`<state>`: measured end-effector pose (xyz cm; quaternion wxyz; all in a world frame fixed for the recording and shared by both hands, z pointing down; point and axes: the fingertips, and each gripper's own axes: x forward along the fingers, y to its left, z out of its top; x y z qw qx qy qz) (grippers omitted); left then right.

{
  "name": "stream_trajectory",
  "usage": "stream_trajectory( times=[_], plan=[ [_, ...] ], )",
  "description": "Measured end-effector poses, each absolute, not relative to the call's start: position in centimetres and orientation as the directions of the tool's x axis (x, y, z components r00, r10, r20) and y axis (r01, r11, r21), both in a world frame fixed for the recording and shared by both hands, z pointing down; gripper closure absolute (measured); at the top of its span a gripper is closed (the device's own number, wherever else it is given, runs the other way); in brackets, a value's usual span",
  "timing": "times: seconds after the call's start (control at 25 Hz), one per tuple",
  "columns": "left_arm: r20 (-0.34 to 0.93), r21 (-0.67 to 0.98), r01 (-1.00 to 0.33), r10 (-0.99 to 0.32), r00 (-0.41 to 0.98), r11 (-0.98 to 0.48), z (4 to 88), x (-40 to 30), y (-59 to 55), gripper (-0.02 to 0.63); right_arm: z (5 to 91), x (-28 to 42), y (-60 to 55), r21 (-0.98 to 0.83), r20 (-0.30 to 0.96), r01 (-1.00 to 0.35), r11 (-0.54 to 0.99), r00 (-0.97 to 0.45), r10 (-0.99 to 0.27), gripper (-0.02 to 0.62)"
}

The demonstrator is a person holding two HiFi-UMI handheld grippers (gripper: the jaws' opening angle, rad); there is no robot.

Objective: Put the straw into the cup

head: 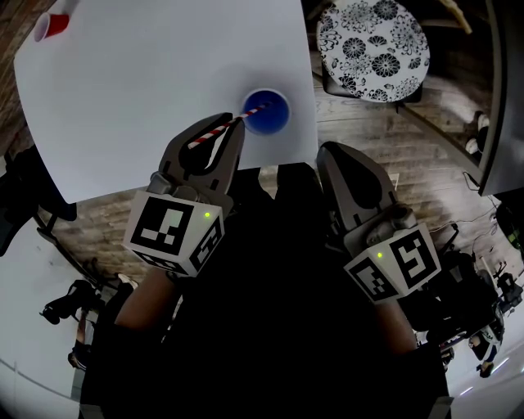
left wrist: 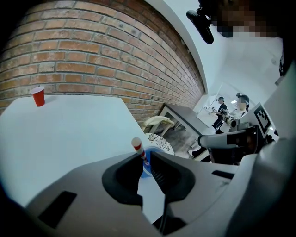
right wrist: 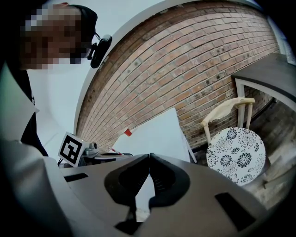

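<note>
Red-and-white striped, the straw (head: 214, 132) is pinched crosswise in the narrowly closed jaws of the left gripper (head: 227, 129). It slants up and away, so that its far end meets the near rim of the blue cup (head: 267, 111) standing close to the edge of the white tabletop (head: 139, 82). The step in hand looks like the final approach, with the straw brought to the cup but not yet dropped in. The next move would call for carrying the leading end over the cup's mouth, tipping it downward, and only then parting the jaws. From above it cannot be told whether the tip is level with the rim or somewhat over it. In the left gripper view the cup (left wrist: 148, 152) is mostly hidden behind the jaws, showing only a sliver of blue, and its dark inside gives no sign of any contents. The right gripper (head: 327, 153) hangs off the tabletop's near edge with its jaws pressed together on nothing. A red cup (head: 54, 24) sits well apart at the far corner, partly cut off, and a floral-patterned chair (head: 372, 47) stands beyond the tabletop.
</note>
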<state>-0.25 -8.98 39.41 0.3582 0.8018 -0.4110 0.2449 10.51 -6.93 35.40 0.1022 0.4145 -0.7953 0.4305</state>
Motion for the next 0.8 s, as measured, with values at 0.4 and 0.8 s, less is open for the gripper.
stream_trajectory(
  times=[0.4, 0.8],
  plan=[
    [0.697, 0.369, -0.836, -0.474, 0.538, -0.407, 39.72, -0.25, -8.80, 0.538, 35.45, 10.91, -7.12, -0.599, 0.520, -0.752, 0.273, -0.626, -0.581, 0.568],
    [0.703, 0.356, -0.840, -0.476, 0.529, -0.409, 39.50, -0.75, -9.04, 0.525, 35.07, 11.03, -7.23, -0.598, 0.518, -0.755, 0.269, -0.621, -0.589, 0.568]
  ],
)
